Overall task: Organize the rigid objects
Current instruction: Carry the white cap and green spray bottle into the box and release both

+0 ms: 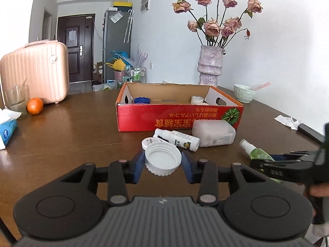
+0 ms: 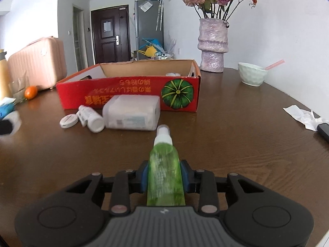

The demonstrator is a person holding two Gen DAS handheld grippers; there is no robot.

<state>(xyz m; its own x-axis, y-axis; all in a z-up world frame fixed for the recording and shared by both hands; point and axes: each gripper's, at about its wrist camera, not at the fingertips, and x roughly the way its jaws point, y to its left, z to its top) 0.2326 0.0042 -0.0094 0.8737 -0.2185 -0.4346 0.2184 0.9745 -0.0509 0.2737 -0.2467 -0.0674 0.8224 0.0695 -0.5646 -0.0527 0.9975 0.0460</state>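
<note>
My left gripper [image 1: 163, 160] is shut on a white ribbed screw cap [image 1: 163, 159], held above the table in front of the red cardboard box [image 1: 178, 117]. My right gripper [image 2: 165, 175] is shut on a green spray bottle [image 2: 165, 173] with a white nozzle pointing toward the box [image 2: 127, 92]. On the table before the box lie a white bottle [image 1: 177, 139], a small white lid [image 1: 150, 142] and a translucent white container [image 1: 213, 132]; they also show in the right wrist view: bottle [image 2: 91, 118], lid [image 2: 68, 121], container [image 2: 131, 112]. Inside the box are a blue lid [image 1: 141, 100] and a white jar [image 1: 197, 99].
A vase of dried roses [image 1: 209, 65] and a pale green bowl [image 1: 244, 93] stand behind the box. A pink suitcase [image 1: 37, 72], a glass [image 1: 16, 98], an orange [image 1: 35, 105] and a tissue pack [image 1: 7, 129] are at left. Crumpled paper [image 2: 302, 116] and a dark device [image 2: 323, 131] lie at right.
</note>
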